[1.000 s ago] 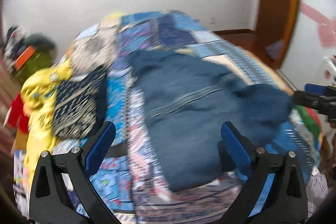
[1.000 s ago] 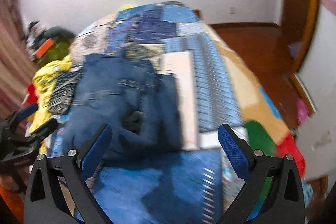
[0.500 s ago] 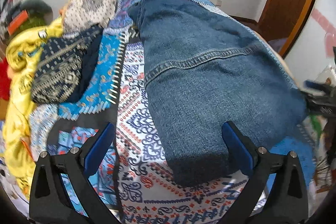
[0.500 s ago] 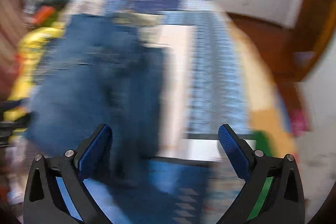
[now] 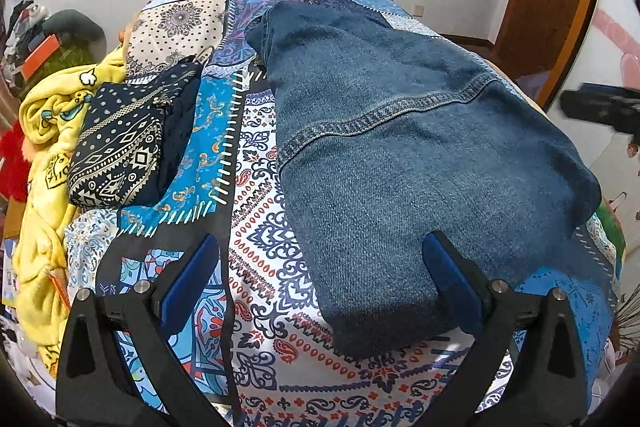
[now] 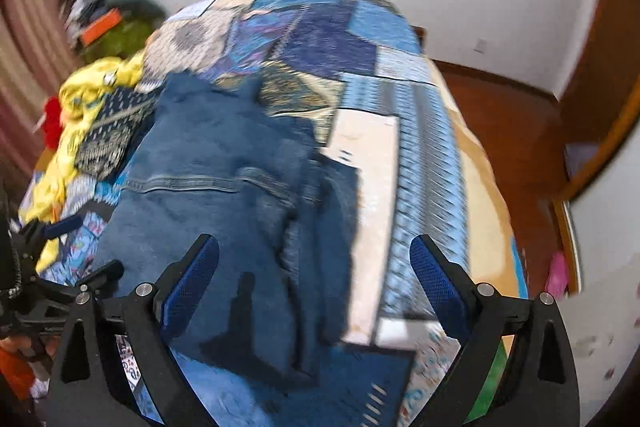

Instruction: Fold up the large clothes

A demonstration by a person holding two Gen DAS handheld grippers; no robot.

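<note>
Your left gripper (image 5: 320,283) dropped closer over the denim jacket (image 5: 400,155) lying on the patchwork bedspread (image 5: 256,227), jaws spread, empty. Right gripper (image 6: 314,275) slid sideways, jaws just narrowed slightly, still wide apart, holding nothing.

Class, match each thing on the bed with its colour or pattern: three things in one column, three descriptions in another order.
Things:
1. jacket
2. blanket
3. folded cloth

Descriptions:
A. yellow
B. dark with white geometric print
C. blue denim

Pairs: 1-C, 2-A, 3-B
</note>
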